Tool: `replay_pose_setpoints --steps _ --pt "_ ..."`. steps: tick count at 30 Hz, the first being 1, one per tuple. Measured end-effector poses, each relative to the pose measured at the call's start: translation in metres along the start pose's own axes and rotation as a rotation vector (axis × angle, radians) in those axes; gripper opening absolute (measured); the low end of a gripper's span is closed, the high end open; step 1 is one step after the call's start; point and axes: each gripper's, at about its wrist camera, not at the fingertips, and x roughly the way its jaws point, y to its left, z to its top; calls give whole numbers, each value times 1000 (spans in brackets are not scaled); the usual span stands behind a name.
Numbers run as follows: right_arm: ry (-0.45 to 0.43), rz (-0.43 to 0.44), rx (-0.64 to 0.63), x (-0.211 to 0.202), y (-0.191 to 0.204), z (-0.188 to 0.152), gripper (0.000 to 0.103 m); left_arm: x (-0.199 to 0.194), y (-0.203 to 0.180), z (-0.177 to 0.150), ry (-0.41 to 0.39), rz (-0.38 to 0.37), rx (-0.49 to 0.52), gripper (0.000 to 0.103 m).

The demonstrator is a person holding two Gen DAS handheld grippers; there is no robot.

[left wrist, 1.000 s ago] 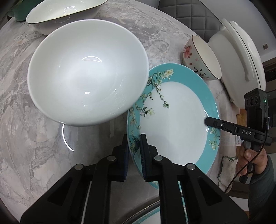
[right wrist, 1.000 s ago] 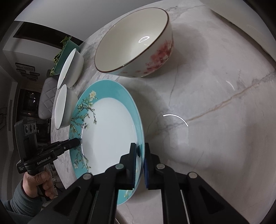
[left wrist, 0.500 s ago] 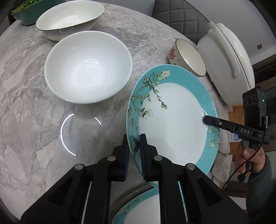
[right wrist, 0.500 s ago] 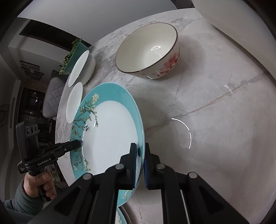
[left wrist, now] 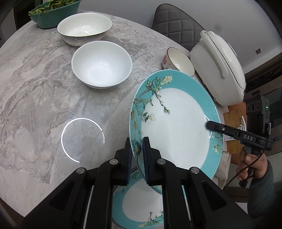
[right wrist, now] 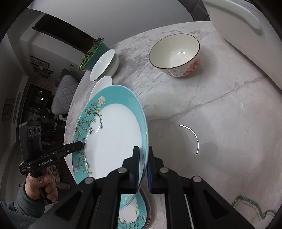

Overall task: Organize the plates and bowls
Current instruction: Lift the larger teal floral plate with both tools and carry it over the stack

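A teal-rimmed plate with a blossom pattern (left wrist: 176, 126) (right wrist: 114, 133) hangs tilted above the marble table, held from both sides. My left gripper (left wrist: 136, 141) is shut on its near rim in the left wrist view, and its tip (right wrist: 80, 145) shows on the far rim in the right wrist view. My right gripper (right wrist: 142, 149) is shut on the opposite rim, with its tip (left wrist: 210, 125) visible from the left. A second matching plate (left wrist: 141, 202) (right wrist: 132, 211) lies flat on the table below. A plain white bowl (left wrist: 102, 63), a dark-rimmed white bowl (left wrist: 84, 28) and a small pink-flowered bowl (left wrist: 178, 61) (right wrist: 174, 54) stand further off.
A white lidded pot (left wrist: 218, 67) stands at the right by the flowered bowl. A green bowl of leafy greens (left wrist: 52, 14) sits at the far edge. The round marble table (left wrist: 35, 105) has grey quilted chairs (left wrist: 176, 22) behind it. A person's hands (left wrist: 253, 167) hold the gripper handles.
Both grippers have risen with the teal plate and drawn back from the bowls. The second matching plate has come into view underneath. Both grips stayed shut.
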Motion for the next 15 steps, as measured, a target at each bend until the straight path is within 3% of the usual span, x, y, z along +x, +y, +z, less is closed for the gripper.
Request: replay_pose_setpoints --steps 15 --pt "-62 -40 43 -15 42 -67 10 -49 8 -51 13 -58 85 9"
